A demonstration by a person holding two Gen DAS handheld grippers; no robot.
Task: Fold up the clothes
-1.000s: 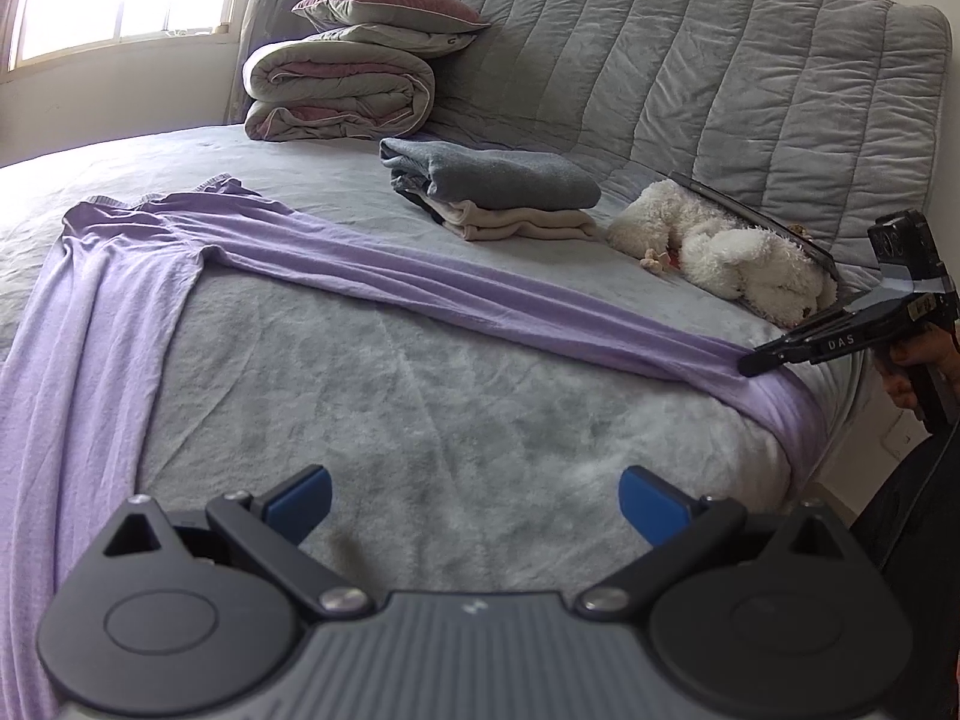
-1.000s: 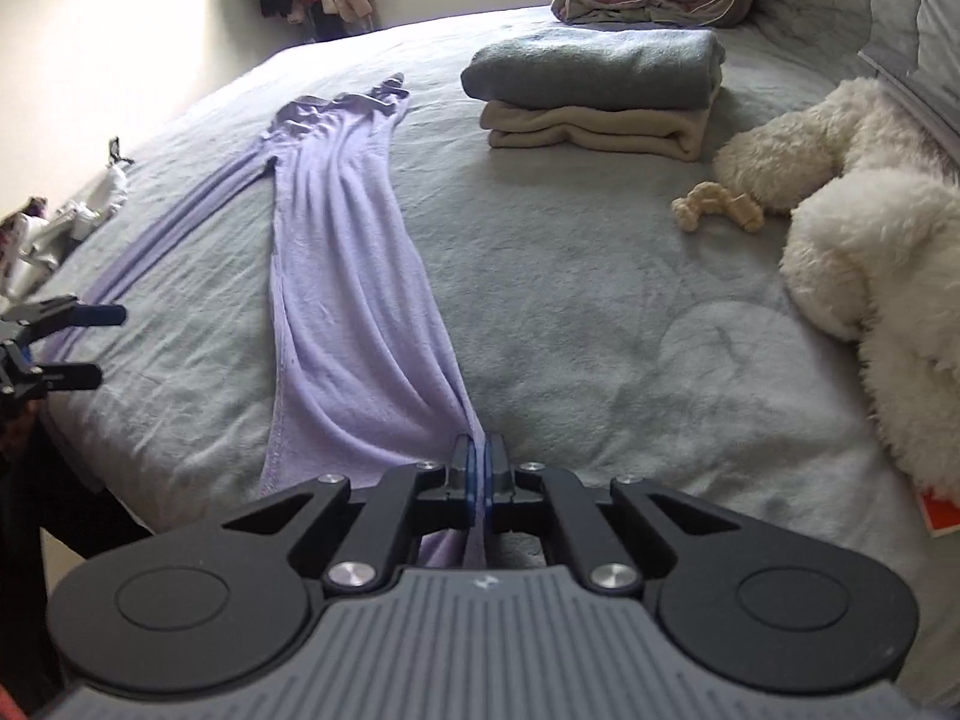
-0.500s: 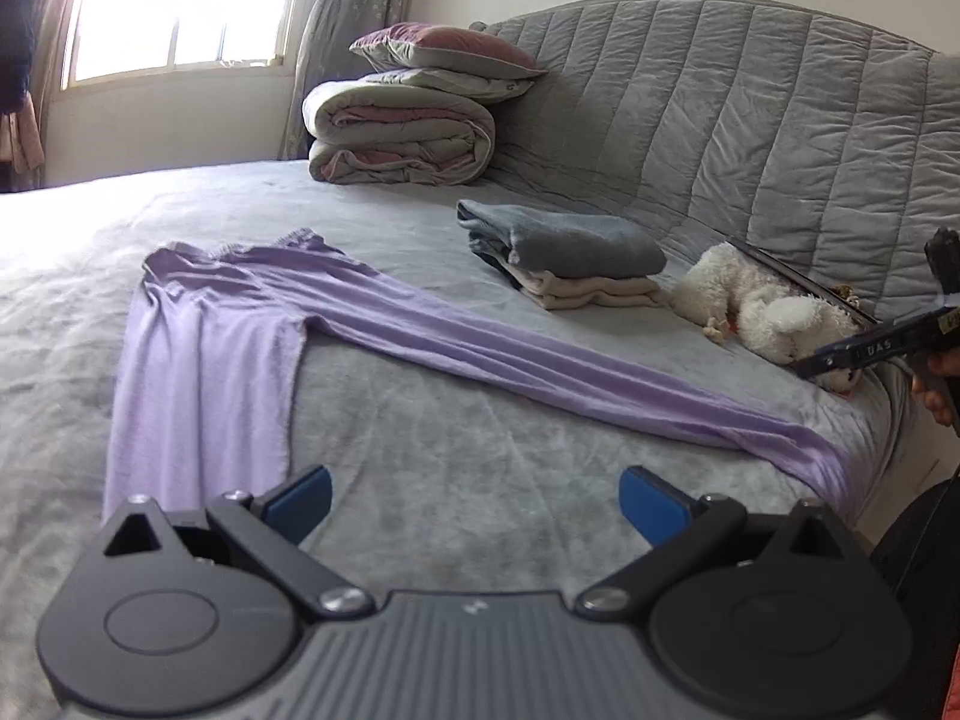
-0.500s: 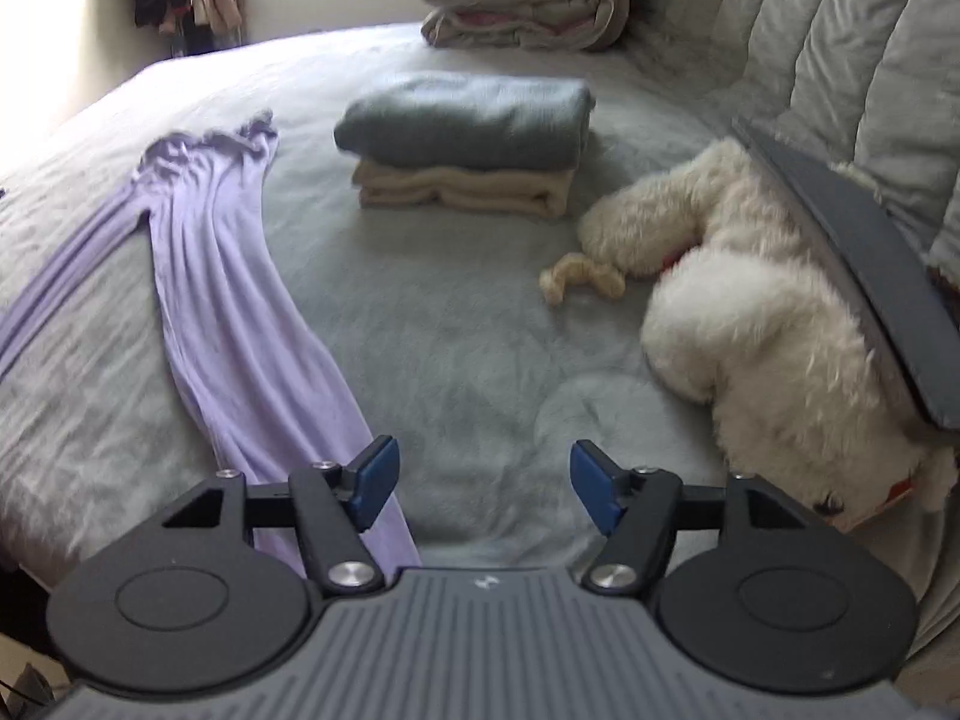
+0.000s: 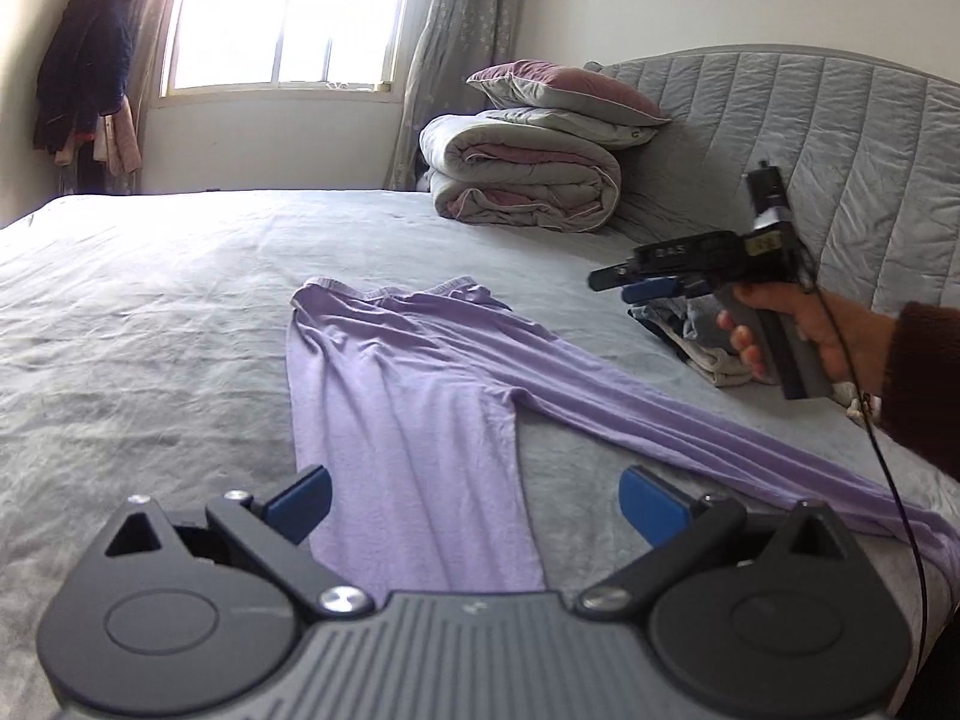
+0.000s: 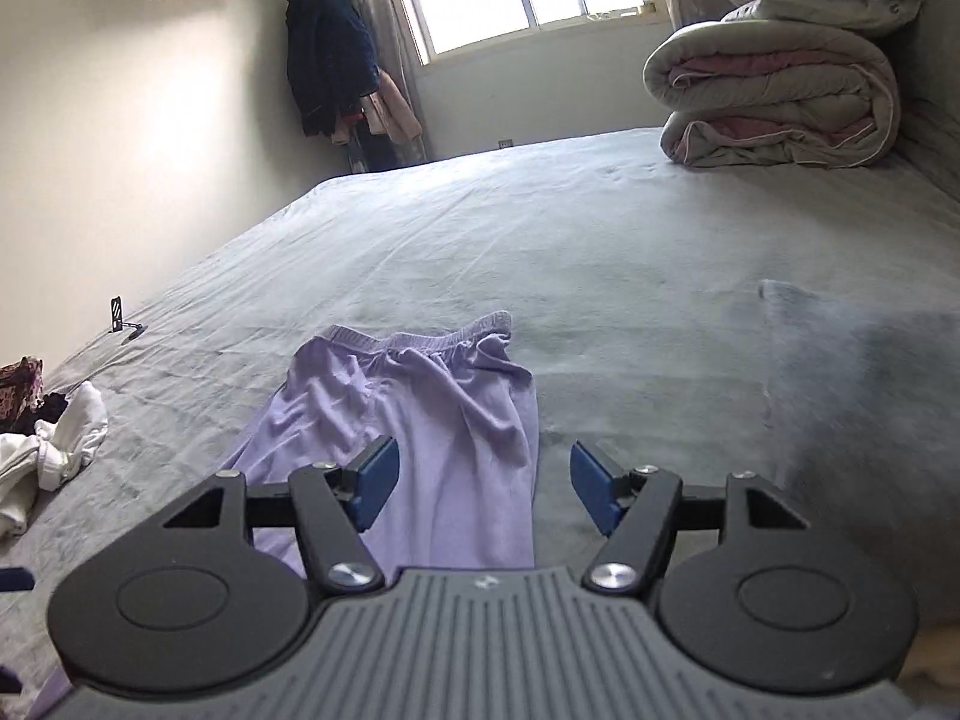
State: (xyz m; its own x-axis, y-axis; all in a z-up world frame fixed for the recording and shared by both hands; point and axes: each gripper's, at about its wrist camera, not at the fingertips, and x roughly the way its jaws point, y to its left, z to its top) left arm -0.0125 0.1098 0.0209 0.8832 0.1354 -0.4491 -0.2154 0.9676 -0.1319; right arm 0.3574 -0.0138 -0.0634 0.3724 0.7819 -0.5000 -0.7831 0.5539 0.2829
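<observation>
Light purple trousers (image 5: 408, 408) lie spread in a V on the grey bed (image 5: 150, 312), waistband (image 5: 390, 294) at the far end. One leg runs back under my left gripper (image 5: 474, 498), which is open and empty above it. The other leg stretches off to the bed's right edge. A hand in a dark red sleeve holds my right gripper (image 5: 636, 285) above the bed, right of the waistband. In the right wrist view, the right gripper (image 6: 483, 477) is open and empty, hovering over the trousers (image 6: 432, 408) near the waistband.
A folded stack of clothes (image 5: 708, 354) lies behind the right gripper, blurred grey (image 6: 852, 390) in the right wrist view. A rolled duvet with pillows (image 5: 528, 180) sits by the quilted headboard (image 5: 852, 138). White clothes (image 6: 60, 438) lie at the bed's left edge. Coats (image 6: 330, 60) hang in the corner.
The right gripper opened, let go of the trouser leg end and swung left across the bed to the waistband. The left gripper stayed open and turned left toward the window.
</observation>
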